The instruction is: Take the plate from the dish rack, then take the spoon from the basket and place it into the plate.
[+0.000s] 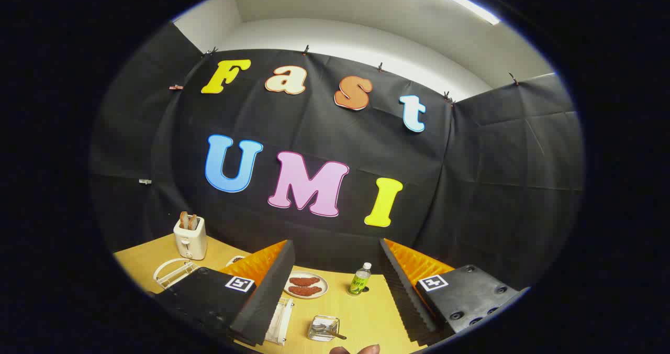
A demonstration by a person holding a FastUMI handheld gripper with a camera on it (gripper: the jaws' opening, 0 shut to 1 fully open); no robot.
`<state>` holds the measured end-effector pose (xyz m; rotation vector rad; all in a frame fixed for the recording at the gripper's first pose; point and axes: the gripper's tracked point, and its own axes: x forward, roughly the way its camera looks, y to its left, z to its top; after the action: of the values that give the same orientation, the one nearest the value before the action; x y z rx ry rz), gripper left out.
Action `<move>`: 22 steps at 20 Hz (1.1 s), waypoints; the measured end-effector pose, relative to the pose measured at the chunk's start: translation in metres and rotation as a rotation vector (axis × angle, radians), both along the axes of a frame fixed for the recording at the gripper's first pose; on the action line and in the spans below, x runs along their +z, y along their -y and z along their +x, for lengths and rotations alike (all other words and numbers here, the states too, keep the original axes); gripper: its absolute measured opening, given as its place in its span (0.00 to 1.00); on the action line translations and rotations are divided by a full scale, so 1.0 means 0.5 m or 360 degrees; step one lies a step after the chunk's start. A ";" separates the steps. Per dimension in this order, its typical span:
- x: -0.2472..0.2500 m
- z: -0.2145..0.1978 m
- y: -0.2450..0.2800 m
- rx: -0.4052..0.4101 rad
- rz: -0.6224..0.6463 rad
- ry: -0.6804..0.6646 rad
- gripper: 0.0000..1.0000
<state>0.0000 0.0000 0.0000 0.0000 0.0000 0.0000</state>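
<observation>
Above the wooden surface (366, 312), my gripper (335, 286) hangs released, fingers spread wide and empty. The dish rack (175, 271) sits left beyond them, and the spoon (328, 330) waits in its clear basket (323, 327) between them; a hurried descent could topple the bottle (360, 279).

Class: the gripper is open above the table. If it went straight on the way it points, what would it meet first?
Probably the black cloth wall. The open gripper points above the table, so it likely passes over the plate and bottle; depth is unclear.
</observation>
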 end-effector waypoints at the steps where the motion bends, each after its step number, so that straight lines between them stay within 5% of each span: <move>1: -0.002 0.001 -0.004 -0.0003 -0.0006 -0.0006 0.97; 17: -0.041 -0.010 -0.038 0.0046 0.0010 -0.0080 0.97; 22: -0.131 0.009 -0.086 0.0160 -0.0004 -0.0299 0.97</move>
<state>0.0045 0.0432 -0.0654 -0.0026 0.1881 0.1004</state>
